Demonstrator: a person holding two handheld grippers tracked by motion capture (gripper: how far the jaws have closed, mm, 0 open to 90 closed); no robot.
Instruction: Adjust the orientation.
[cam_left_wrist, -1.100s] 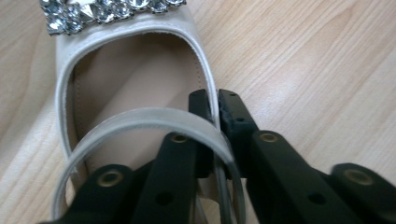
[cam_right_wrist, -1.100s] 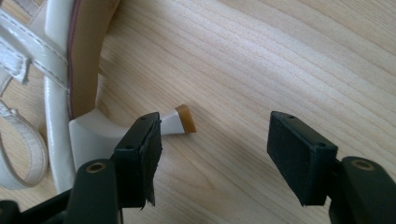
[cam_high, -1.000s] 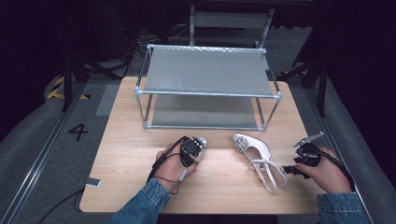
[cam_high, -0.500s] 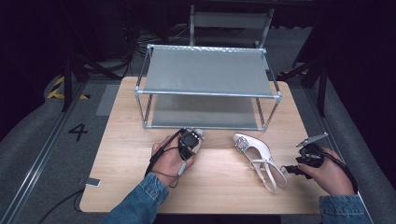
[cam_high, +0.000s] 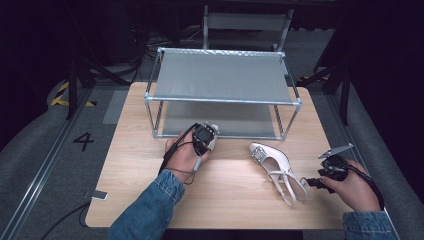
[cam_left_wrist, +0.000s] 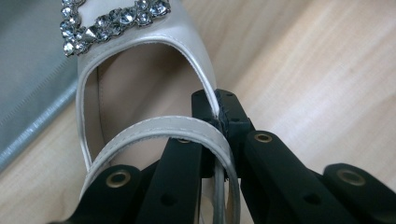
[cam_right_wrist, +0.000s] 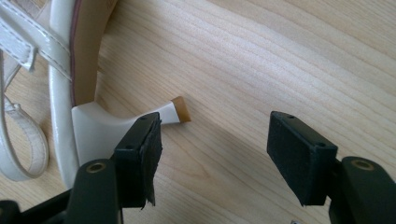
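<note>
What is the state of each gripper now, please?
Left gripper: closed, holding a shoe by its side edge.
Right gripper: open, holding nothing.

Floor number: we read a single black "4" on the grey floor, just left of the wooden table, level with that table's middle.
Shoes, shelf rack, table top: we find no brand, label or lettering on them that we can read.
Grippers: we make out no print on them.
</note>
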